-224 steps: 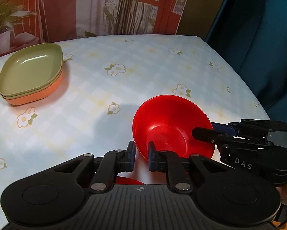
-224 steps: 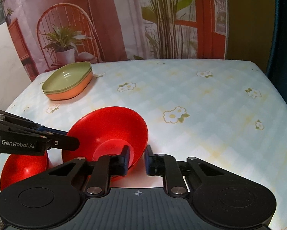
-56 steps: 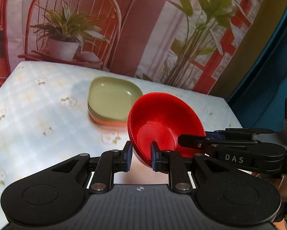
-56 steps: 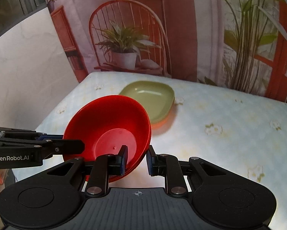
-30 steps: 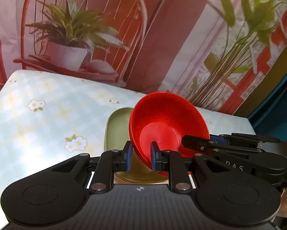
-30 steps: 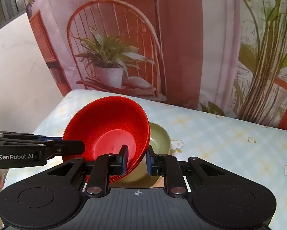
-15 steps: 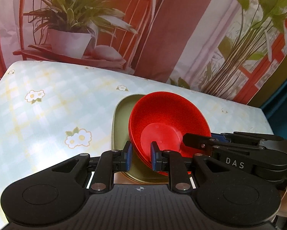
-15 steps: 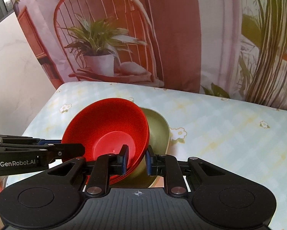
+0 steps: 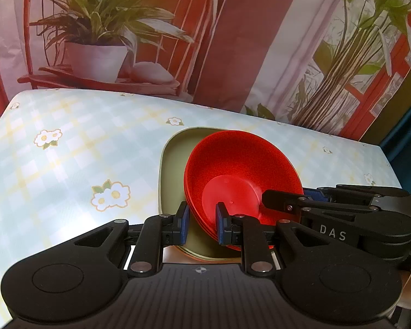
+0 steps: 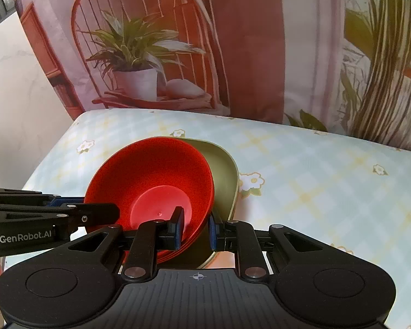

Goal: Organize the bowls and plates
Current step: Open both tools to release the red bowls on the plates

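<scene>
A nested stack of red bowls is held from both sides, low over a green plate; I cannot tell whether it touches the plate. My left gripper is shut on the stack's near rim. My right gripper comes in from the right, shut on the opposite rim. In the right wrist view the red bowls hide the left half of the green plate. There my right gripper clamps the near rim and my left gripper the left rim. An orange plate's edge peeks out under the green one.
The table wears a pale checked cloth with flowers. A printed backdrop of a chair and potted plant hangs right behind the table's far edge. A dark blue curtain is at the right, a white wall at the left.
Both grippers have sunk with the red bowls, which now sit lower over the green plate. Both grips are unchanged, and little has shifted in the last half second.
</scene>
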`<state>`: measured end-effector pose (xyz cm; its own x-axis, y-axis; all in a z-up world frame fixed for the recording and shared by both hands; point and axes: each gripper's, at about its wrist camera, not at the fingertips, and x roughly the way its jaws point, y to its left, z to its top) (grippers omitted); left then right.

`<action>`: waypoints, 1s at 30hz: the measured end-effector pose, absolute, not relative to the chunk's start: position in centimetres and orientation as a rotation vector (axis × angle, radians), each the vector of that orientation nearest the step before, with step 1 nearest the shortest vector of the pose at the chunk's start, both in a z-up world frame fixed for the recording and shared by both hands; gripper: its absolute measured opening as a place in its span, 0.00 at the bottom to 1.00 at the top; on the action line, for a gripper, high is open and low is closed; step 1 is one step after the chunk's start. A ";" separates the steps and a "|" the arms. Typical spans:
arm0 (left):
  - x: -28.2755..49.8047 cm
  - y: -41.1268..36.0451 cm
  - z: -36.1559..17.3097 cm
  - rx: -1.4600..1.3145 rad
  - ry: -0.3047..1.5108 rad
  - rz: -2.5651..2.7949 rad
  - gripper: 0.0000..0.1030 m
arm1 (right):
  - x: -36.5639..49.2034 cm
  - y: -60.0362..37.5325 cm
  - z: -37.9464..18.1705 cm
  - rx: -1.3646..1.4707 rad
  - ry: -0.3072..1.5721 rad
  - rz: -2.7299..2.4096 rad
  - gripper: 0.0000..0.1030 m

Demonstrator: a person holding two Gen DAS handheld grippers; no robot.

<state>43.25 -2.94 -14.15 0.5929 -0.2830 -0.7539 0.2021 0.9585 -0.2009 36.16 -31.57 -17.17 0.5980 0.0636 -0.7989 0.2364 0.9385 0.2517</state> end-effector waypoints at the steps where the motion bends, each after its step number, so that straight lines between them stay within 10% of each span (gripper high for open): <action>1: 43.0 -3.1 -14.0 -0.080 0.881 -0.280 0.22 | 36.1 -31.6 -17.1 0.355 0.925 -0.102 0.20; 15: 39.0 -1.6 -8.7 -0.012 0.722 -0.186 0.91 | 32.6 -31.2 -11.1 0.243 0.799 -0.160 0.67; 21: 35.5 -1.2 -5.8 0.038 0.643 -0.142 1.00 | 29.0 -30.5 -7.3 0.212 0.730 -0.221 0.99; 30: 28.6 -1.0 -2.2 0.108 0.521 -0.082 1.00 | 23.3 -28.1 -2.1 0.204 0.641 -0.286 1.00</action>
